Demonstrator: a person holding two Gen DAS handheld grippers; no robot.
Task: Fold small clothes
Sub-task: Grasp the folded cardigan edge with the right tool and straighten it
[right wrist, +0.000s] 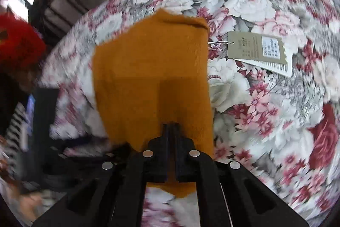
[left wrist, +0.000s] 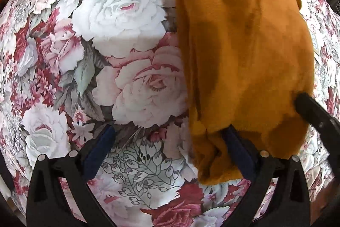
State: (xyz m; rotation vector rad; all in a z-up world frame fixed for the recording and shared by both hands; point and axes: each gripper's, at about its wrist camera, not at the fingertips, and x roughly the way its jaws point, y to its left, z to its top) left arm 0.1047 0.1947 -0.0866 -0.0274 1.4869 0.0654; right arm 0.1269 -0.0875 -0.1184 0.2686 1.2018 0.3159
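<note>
the mustard garment (left wrist: pixel 244 61) lies on the floral cloth (left wrist: pixel 110 39). left gripper (left wrist: pixel 170 131) spread wide, its right finger under the fabric edge. right gripper (right wrist: pixel 171 127) pinches the garment's near edge; 2 paper tags (right wrist: pixel 258 50) lie just beside.

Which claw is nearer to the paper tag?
Right. The right claw is shut on the garment beside the tag; the open left claw sits at the garment's opposite edge.

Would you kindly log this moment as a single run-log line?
phase: folding | right claw: shut on mustard-orange knit garment | left claw: open, one finger under garment edge | surface: floral tablecloth | paper hang tag beside garment
</note>
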